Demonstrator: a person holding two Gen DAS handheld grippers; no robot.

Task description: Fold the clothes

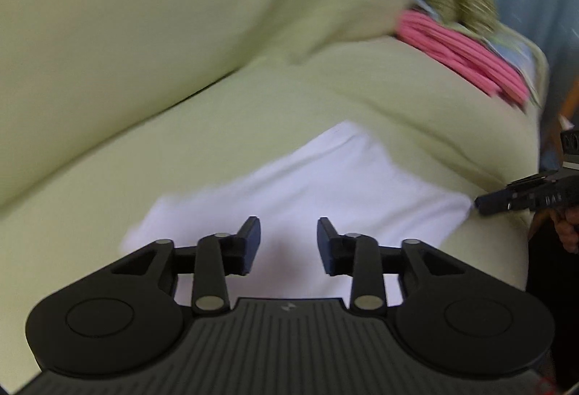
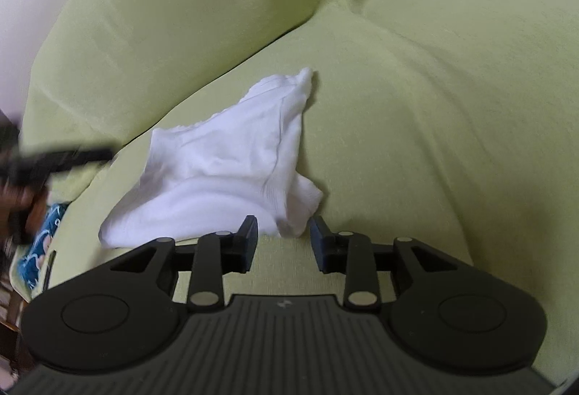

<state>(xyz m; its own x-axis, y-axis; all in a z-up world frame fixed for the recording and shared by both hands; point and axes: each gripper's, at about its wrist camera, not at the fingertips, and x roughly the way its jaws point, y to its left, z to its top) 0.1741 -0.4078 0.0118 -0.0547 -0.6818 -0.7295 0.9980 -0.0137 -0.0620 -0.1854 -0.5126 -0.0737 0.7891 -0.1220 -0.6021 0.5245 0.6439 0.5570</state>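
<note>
I've got a white garment [image 2: 224, 163] lying crumpled on the green sofa [image 2: 416, 105]. Left gripper [image 1: 288, 243] hangs over it, partly open, gripping nothing. Right gripper [image 2: 283, 239] sits at its near edge, also partly open and empty.

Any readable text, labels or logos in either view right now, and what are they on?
"DAS", or close to it, blurred: side of the right gripper, left wrist view.
Small pale logo, no letters: left gripper body.
Same logo, right wrist view: too small to read.
White garment, sofa: none.
</note>
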